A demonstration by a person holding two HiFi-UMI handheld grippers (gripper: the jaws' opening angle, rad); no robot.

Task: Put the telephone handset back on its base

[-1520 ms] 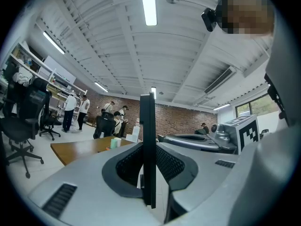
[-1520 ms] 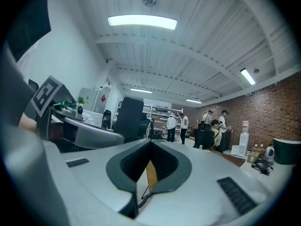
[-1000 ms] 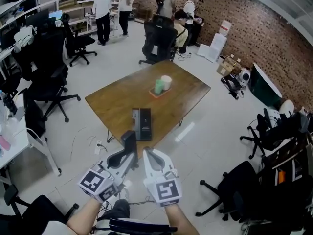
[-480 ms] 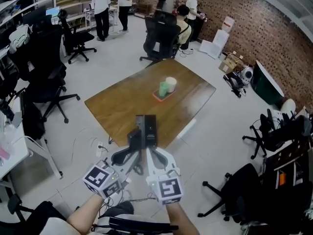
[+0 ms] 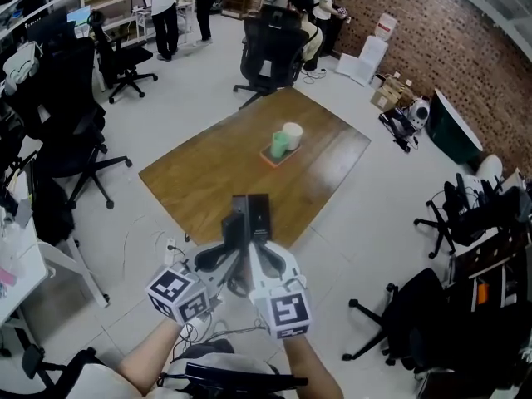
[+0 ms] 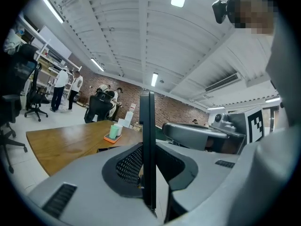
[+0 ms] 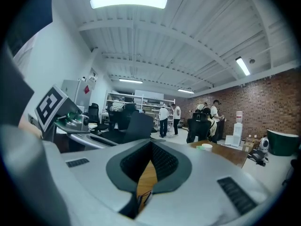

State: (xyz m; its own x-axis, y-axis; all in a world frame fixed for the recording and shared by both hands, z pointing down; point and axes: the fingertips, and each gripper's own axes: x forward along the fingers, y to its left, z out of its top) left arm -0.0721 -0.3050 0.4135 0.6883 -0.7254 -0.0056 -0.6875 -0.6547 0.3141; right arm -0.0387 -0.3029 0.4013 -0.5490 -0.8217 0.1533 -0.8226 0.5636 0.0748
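Note:
My left gripper [image 5: 230,250] is shut on the black telephone handset [image 5: 233,225], which stands upright between its jaws as a thin dark slab [image 6: 146,145]. In the head view the handset's top sits just left of the black telephone base [image 5: 260,214], which lies near the front edge of the wooden table [image 5: 208,173]. Whether handset and base touch cannot be made out. My right gripper [image 5: 261,253] is close beside the left one, shut, with nothing between its jaws [image 7: 149,171].
An orange tray with a green cup and a white cup [image 5: 284,143] stands mid-table [image 6: 113,132]. Black office chairs [image 5: 270,52] ring the table. People stand at the far end of the room [image 5: 165,11]. Cables lie on the floor by the table's near leg [image 5: 170,248].
Both grippers moved forward and up toward the table's front edge with the handset. The handset went from short of the base to right beside it.

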